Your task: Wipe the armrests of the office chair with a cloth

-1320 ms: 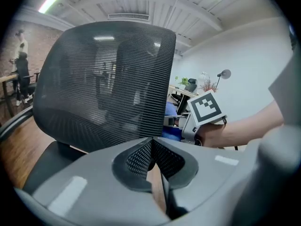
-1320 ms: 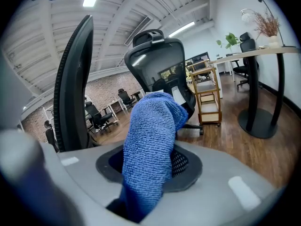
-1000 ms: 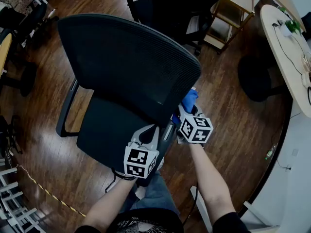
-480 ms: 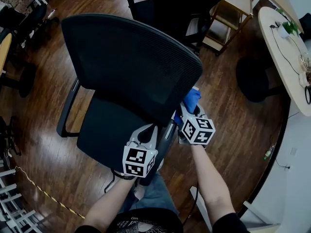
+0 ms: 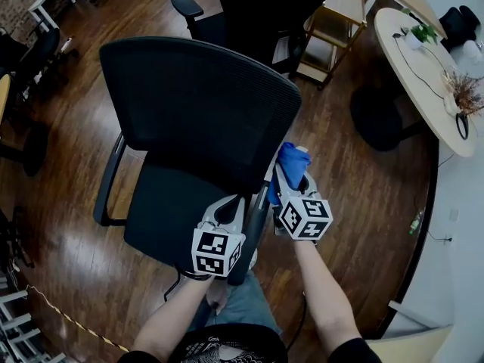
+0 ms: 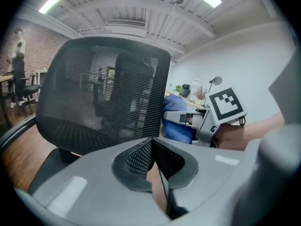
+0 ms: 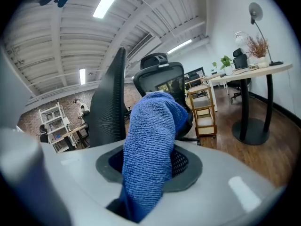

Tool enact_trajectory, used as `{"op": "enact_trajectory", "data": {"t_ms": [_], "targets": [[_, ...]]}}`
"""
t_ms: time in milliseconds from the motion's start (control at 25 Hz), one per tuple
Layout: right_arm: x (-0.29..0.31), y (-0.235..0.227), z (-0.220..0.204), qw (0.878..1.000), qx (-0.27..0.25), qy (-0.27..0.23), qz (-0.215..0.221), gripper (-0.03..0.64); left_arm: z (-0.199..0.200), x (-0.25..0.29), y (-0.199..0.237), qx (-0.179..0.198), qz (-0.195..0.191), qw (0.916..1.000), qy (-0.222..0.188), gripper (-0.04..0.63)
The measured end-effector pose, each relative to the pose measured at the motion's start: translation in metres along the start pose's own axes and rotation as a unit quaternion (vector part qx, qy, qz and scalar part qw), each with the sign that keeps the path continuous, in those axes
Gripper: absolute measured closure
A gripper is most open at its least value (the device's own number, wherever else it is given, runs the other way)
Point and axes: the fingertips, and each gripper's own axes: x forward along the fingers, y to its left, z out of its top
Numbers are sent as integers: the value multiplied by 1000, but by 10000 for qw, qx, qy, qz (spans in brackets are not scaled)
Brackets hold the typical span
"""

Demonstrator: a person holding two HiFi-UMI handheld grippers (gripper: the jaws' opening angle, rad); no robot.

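A black mesh office chair (image 5: 200, 108) fills the middle of the head view, its left armrest (image 5: 106, 184) a dark bar at the seat's far side. The right armrest (image 5: 252, 233) runs between my two grippers. My right gripper (image 5: 291, 178) is shut on a blue cloth (image 5: 292, 159), held beside the backrest's right edge above that armrest's far end. In the right gripper view the cloth (image 7: 149, 140) bulges up from between the jaws. My left gripper (image 5: 232, 201) hovers over the seat's near right corner, shut with nothing in it (image 6: 151, 143).
A second dark chair (image 5: 227, 10) stands behind the backrest. A wooden trolley (image 5: 329, 25) is at the back right. Further right stands a round table (image 5: 412, 70) with its dark foot (image 5: 378, 116). More chairs (image 5: 30, 59) line the left edge. The floor is dark wood.
The right gripper has drawn a little nearer and higher, so more of the blue cloth shows clear of the backrest's edge. The left gripper has barely moved. The head view has tilted.
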Motion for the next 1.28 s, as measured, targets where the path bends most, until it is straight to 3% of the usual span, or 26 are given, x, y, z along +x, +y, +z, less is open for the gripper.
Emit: {"op": "enact_trajectory", "data": {"t_ms": [560,920,1120,1280], "targets": [[-9,90,-76,9886,1230,-326,-799,479,-1,-50,55,580,-717,9957,105,592],[8,99,-140,9626,2385,-304,-1250,479,-17,-64,67,953,-1151,9882,323,592],[19,92,-156,9544,2600,-364,-1422,479,-35,-67,72,1077,-1305,9845,460,592],[20,87,-164,9386,3027,-499,-1578,479,-46,-69,78,1045,-1342,9839,539,592]]}}
